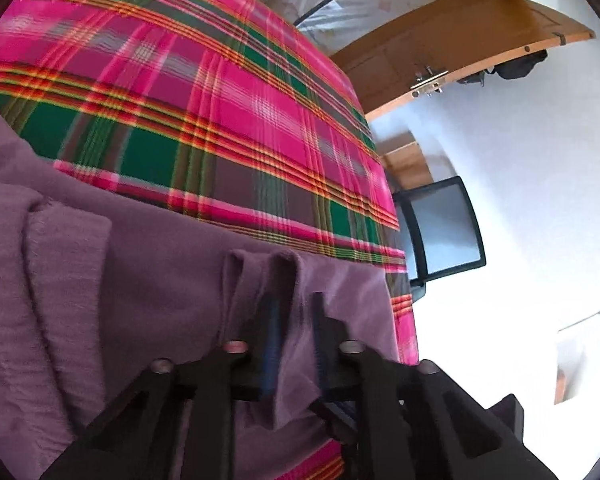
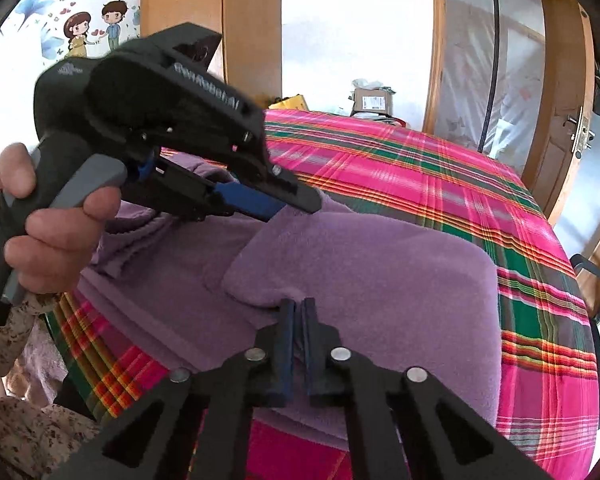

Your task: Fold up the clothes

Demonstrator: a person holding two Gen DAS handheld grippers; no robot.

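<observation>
Right tool [image 2: 298, 308] sits closest to the lens, tilted down, jaws pinched tight on a fold of the purple fleece garment [image 2: 360, 264], soft and fuzzy, lying bunched on the pink-green plaid cloth [image 2: 440, 184] over the worktop. Left tool [image 2: 292, 206] angles down too, gripped by the left hand [image 2: 48, 220], clamped on another fold at the garment's far edge.
</observation>
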